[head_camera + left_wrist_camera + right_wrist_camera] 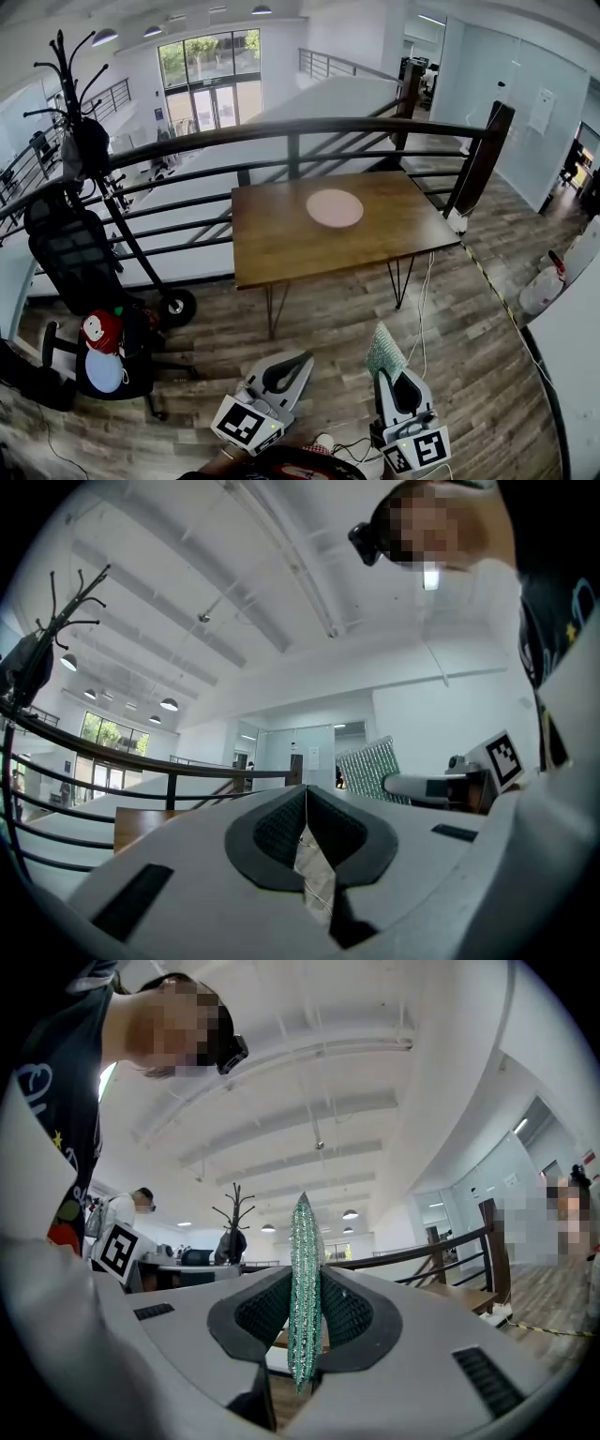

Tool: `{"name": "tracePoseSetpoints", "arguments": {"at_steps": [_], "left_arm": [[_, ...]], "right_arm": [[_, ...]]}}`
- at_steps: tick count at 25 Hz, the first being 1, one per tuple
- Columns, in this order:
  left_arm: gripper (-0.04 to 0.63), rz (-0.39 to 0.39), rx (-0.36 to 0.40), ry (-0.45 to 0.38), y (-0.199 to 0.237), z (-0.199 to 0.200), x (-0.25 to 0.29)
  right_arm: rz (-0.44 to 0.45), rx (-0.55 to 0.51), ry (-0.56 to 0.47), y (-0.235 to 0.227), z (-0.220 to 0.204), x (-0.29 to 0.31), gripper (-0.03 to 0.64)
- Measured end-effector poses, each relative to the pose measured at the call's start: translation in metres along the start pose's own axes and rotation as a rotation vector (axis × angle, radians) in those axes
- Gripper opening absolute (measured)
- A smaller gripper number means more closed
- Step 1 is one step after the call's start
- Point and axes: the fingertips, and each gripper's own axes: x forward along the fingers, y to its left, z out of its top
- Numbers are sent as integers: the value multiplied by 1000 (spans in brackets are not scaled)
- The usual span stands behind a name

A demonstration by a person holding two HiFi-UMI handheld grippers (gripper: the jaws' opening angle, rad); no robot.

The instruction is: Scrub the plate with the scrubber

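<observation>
While both grippers hung low over the wooden floor (328,309), the work lay well ahead of them, up on the table (281,248).

Furthest left, the left gripper (302,359) was empty. Its dark, ribbed rubber pads (281,822) were pressed together with nothing between them, set in a smooth, pale grey shell.

Ahead stood the brown wood table on thin metal legs. The plate (335,208) lay flat near its middle, a little toward the far edge. It was round, shallow, matt and pale pink.

To the right, the right gripper (389,377) was clamped on the scrubber (382,349), a flat pad of glittery green mesh held on edge. Its long axis ran out along the jaws, and its pointed tip stood proud of them, aimed at the table.

The plate sat forward and slightly left of that tip, well apart from it. The right gripper looked the nearer of the two, so the reach would probably be its own, straight ahead and up over the near edge.
</observation>
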Motion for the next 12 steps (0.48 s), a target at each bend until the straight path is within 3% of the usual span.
{"name": "tracePoseSetpoints", "arguments": {"at_steps": [12], "left_arm": [[5, 34, 32, 33, -26, -15, 55]], "right_arm": [[52, 9, 2, -61, 0, -9, 69]]}}
